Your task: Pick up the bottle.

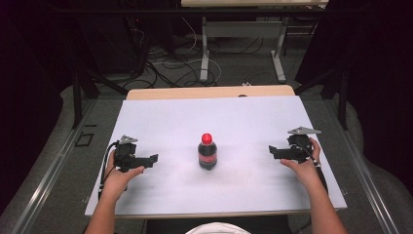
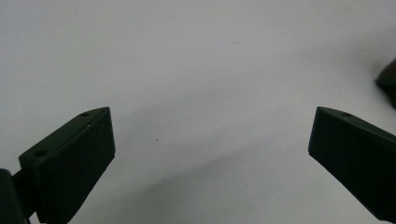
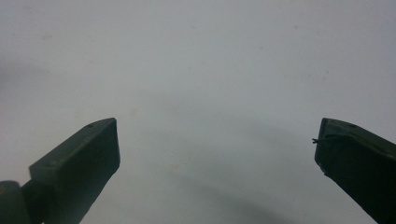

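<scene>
The cola bottle [image 1: 207,151] stands upright mid-table [image 1: 160,117], left claw [image 1: 155,159] at nine o'clock, right claw [image 1: 271,150] at three, both wide and empty; each should close in level, gripping below the red cap [image 1: 207,138].

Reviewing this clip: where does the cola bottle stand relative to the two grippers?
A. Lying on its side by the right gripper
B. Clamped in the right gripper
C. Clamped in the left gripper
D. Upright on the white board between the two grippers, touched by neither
D: in the high view the bottle stands upright with its red cap on, on the white board, with the left gripper and the right gripper open and apart from it on either side.
</scene>
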Motion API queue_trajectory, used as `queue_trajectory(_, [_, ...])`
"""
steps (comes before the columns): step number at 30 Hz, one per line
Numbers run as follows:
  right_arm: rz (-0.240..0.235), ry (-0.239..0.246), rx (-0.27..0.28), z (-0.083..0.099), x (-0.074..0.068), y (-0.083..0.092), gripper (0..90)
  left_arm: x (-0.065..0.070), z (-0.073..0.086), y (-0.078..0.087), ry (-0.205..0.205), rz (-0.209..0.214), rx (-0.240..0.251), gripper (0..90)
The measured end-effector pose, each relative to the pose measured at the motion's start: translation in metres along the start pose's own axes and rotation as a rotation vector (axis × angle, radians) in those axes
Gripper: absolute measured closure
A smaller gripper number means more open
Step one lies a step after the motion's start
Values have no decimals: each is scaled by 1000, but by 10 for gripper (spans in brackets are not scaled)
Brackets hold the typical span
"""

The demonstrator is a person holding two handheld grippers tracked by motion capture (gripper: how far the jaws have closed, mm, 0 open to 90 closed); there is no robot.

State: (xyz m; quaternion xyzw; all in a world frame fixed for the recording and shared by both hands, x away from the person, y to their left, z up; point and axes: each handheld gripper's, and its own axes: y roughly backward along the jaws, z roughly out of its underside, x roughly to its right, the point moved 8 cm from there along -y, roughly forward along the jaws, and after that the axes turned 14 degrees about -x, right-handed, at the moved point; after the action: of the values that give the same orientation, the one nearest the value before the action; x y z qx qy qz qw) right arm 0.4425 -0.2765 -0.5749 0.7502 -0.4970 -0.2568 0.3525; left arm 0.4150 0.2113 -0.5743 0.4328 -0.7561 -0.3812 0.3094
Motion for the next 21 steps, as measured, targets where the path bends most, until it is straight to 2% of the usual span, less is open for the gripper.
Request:
queue_trajectory(4, [5, 49, 20, -5, -8, 13, 0, 5, -6, 10, -46, -21, 40, 6])
queue_trajectory(7, [-8, 83, 7, -5, -15, 15, 0, 12, -7, 11, -36, 1, 51, 6])
queue_trajectory(8, [-14, 87, -2, -4, -19, 15, 0, 13, -7, 11, -53, -2, 51, 6])
queue_trajectory(9, [-16, 110, -3, -5, -21, 15, 2, 14, -7, 13, -75, -6, 40, 6])
queue_trajectory(10, [-13, 120, -4, -5, -24, 15, 4, 17, -8, 13, -80, -11, 53, 6])
queue_trajectory(12, [-21, 146, 1, -7, -31, 17, 4, 24, -9, 15, -113, -12, 53, 6])
queue_trajectory(14, [-36, 165, 7, -8, -37, 19, 4, 31, -11, 17, -125, -3, 78, 6])
queue_trajectory(16, [-39, 180, 14, -9, -41, 22, 4, 40, -12, 18, -131, 26, 87, 6])
queue_trajectory(21, [-33, 193, 24, -11, -48, 25, 3, 61, -18, 18, -194, 51, 119, 6])
